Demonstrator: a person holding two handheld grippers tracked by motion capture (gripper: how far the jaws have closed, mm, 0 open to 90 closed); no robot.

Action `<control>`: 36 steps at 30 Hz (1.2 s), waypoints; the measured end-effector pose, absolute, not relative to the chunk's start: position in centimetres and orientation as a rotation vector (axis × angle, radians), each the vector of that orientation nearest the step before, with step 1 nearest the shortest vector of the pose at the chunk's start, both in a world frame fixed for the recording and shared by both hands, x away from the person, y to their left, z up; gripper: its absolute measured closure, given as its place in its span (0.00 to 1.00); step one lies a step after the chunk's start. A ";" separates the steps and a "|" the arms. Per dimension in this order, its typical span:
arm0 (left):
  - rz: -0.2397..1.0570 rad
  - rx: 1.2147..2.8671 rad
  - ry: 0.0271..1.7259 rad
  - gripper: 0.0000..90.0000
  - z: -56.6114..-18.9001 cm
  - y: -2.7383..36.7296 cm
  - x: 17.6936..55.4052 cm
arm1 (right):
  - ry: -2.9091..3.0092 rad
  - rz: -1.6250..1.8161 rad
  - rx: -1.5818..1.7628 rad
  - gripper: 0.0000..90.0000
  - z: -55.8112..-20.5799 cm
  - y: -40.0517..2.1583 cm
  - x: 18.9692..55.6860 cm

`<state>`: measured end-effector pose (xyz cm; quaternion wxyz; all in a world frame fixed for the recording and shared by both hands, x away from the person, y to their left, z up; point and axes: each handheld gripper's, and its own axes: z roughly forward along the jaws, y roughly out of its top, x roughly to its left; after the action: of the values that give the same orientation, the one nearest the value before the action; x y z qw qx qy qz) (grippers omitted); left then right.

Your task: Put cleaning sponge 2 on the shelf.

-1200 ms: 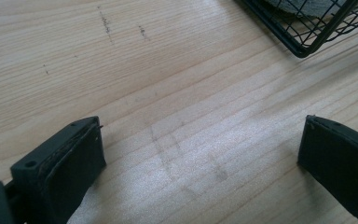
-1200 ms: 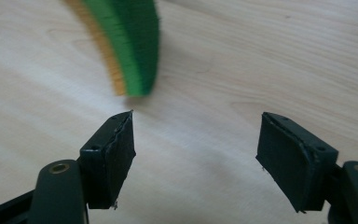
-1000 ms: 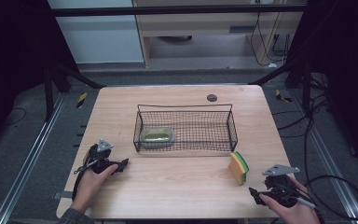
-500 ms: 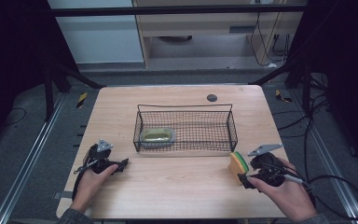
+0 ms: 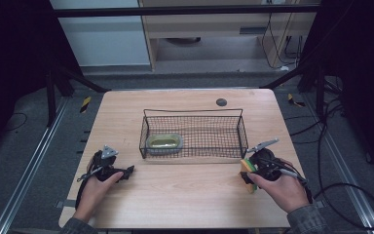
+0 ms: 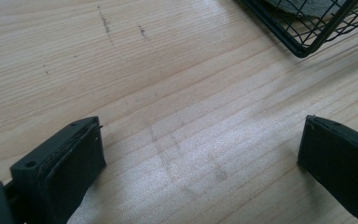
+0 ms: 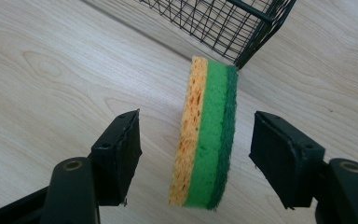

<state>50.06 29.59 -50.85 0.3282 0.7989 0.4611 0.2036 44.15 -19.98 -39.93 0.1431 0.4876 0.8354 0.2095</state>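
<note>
1. Right gripper view: the sponge stands on its long edge on the tabletop, with its yellow, light green and dark green layers side by side.
2. The right gripper straddles the sponge; its jaws have just been closing, yet a gap shows on each side, so the pads do not press on it.
3. High view: the sponge sits near the tabletop's right edge, just off the front right corner of the wire basket, with the right gripper at it.
4. A green dish lies in the basket's left end.
5. Left gripper view: the left gripper rests released, jaws wide apart over bare wood, near the tabletop's left front corner.
</note>
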 end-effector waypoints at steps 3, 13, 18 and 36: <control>0.533 2.092 1.206 0.00 -50.8 29.6 50.1 | 2.404 0.601 1.428 0.39 -40.3 -19.9 44.6; 0.532 2.092 1.206 0.00 -50.8 29.6 50.1 | 2.439 0.546 1.453 0.45 -41.3 -19.5 45.5; 0.532 2.093 1.204 0.00 -50.8 29.6 50.1 | 2.446 0.520 1.464 0.47 -41.5 -19.4 45.9; 0.531 2.093 1.204 0.00 -50.8 29.6 50.1 | 2.440 0.553 1.476 0.72 -40.0 -19.7 45.8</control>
<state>50.08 29.60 -50.85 0.3284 0.7995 0.4602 0.2030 45.76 -19.67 -39.99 0.1181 0.5046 0.8341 0.1889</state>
